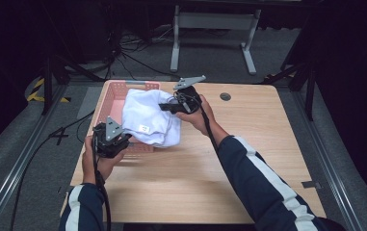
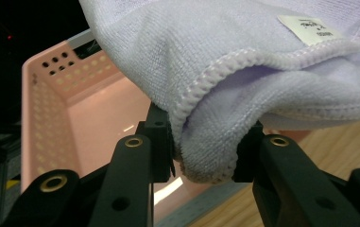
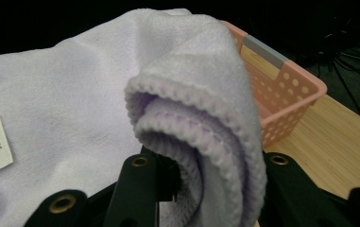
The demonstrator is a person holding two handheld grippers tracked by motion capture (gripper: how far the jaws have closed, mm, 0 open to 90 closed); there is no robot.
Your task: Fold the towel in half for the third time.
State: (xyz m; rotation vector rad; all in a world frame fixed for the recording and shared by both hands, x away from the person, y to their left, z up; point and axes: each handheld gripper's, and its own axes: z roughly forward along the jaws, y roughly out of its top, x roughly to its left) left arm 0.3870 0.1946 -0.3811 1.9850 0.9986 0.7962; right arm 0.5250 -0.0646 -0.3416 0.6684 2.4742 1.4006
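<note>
White terry towel (image 1: 148, 119) is hanging above the pink basket (image 1: 115, 91) at centre frame, left hand-held gripper (image 1: 129, 138) and right hand-held gripper (image 1: 163, 107) both clamping its hems; its label (image 1: 144, 128) is reading "Kirmi", smaller print illegible.

Light wooden table (image 1: 248, 159) sits on grey carpet (image 1: 22, 144), metal rails (image 1: 17, 168) running along both sides. Beyond it, a white metal frame (image 1: 215, 21) stands in a dark room, black cables (image 1: 133, 53) snaking across the floor, yellow-black tape (image 1: 36, 91) at left.
</note>
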